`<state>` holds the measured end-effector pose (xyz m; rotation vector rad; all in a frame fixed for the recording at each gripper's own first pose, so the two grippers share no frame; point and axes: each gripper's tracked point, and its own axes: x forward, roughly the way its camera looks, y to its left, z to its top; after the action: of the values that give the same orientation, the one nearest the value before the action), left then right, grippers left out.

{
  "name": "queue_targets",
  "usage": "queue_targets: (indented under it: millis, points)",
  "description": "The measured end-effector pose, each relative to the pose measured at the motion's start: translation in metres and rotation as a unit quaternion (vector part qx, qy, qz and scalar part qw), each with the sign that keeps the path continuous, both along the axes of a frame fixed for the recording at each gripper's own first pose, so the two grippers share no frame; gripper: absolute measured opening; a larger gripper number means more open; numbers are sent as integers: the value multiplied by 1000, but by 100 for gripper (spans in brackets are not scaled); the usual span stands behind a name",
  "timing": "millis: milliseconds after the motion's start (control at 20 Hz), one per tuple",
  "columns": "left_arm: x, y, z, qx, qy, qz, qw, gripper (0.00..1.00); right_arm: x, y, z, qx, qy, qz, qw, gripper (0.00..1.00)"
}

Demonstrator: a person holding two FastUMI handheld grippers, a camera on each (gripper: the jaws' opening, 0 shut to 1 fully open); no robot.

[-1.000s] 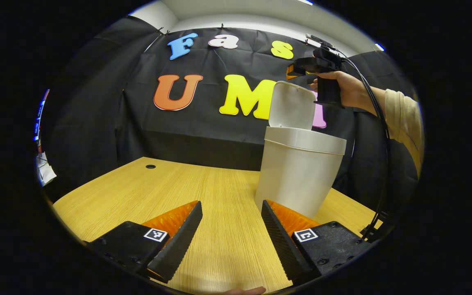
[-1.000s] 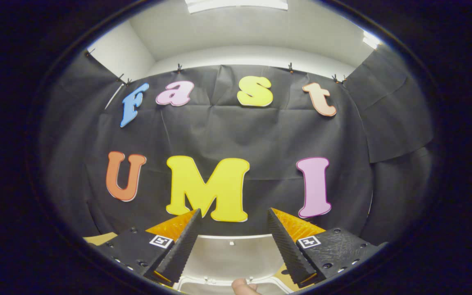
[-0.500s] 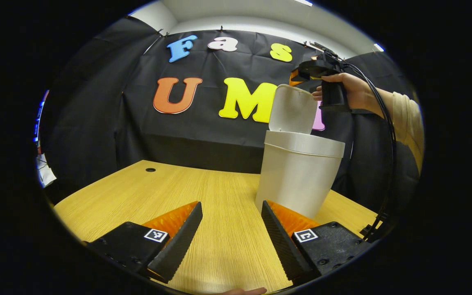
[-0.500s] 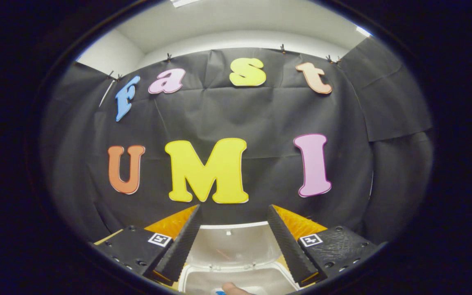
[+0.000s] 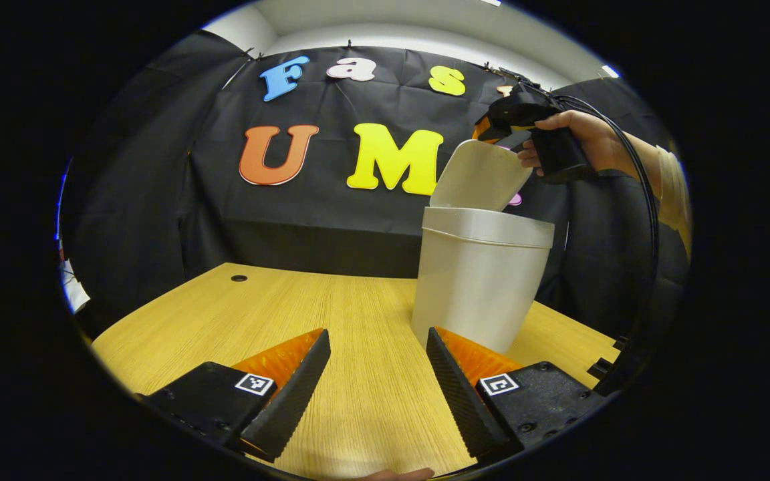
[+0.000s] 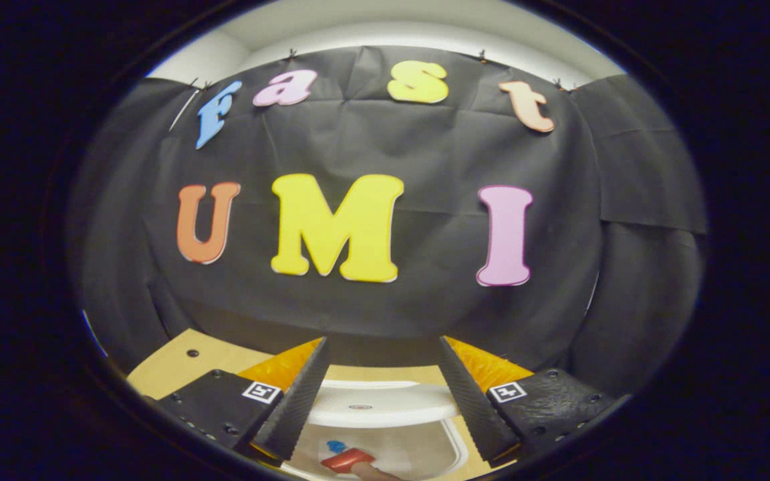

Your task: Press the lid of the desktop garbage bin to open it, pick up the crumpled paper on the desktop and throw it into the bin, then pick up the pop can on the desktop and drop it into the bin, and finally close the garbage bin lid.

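My right gripper (image 6: 381,394) hangs with fingers spread and empty just above the white garbage bin (image 5: 478,287), touching its half-lowered lid (image 5: 482,177). My left gripper (image 5: 377,387) rests released, low over the wooden desk (image 5: 278,314) before the bin. Inside the bin lies a red pop can (image 6: 345,459).

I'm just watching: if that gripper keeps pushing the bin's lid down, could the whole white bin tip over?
Possibly. The bin is tall, narrower at its base, so likely tippy. The lid looks thin and hinged, so should swing easily under the right gripper.
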<state>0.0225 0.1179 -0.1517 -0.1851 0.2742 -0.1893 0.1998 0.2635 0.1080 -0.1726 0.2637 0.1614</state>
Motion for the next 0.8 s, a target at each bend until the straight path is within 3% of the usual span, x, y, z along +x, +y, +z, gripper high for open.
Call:
queue_targets:
  millis: [50,150,300,500,800]
  points:
    - [0,1,-1,-4,4,2,1000,96,2,-1,0,-14,-1,2,1000,92]
    - [2,1,-5,-15,12,5,1000,96,-3,-5,-8,-34,12,2,999,94]
    - [3,-4,-12,-23,25,-3,999,96,-14,-7,-45,-45,90,-8,995,94]
    - [3,7,-10,-5,19,4,1000,96,-32,-6,-89,-96,175,-14,980,95]
    - [2,4,-19,-17,35,2,999,96,-43,-8,-102,-51,233,-41,970,95]
